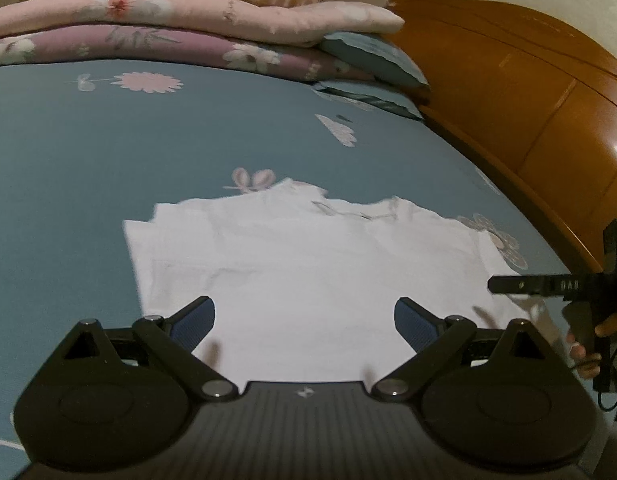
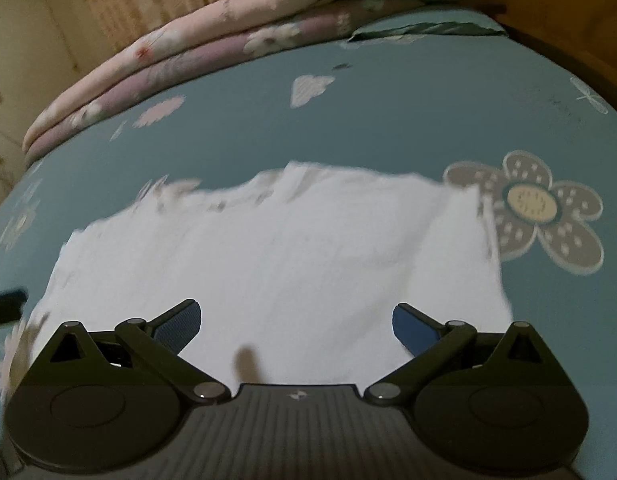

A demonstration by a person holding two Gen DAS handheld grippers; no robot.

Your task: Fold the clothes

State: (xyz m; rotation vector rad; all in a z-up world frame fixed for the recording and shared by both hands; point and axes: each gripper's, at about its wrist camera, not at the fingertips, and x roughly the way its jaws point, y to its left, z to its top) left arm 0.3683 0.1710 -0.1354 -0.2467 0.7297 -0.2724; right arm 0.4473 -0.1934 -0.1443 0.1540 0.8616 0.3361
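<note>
A white garment [image 1: 308, 280] lies flat, partly folded, on the blue floral bed sheet [image 1: 88, 160]. The left gripper [image 1: 304, 320] and right gripper [image 2: 296, 324] hover over its near edge, jaws wide open, holding nothing. Best to pinch both near corners evenly and lift together so the fold stays square.

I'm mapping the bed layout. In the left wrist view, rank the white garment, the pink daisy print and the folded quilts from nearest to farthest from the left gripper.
1. White garment, right under the left gripper.
2. Pink daisy print, far left on the bedsheet.
3. Folded quilts, stacked at the far edge.

Black grippers [image 1: 304, 320], blue ribbed fingers [image 2: 178, 326]
</note>
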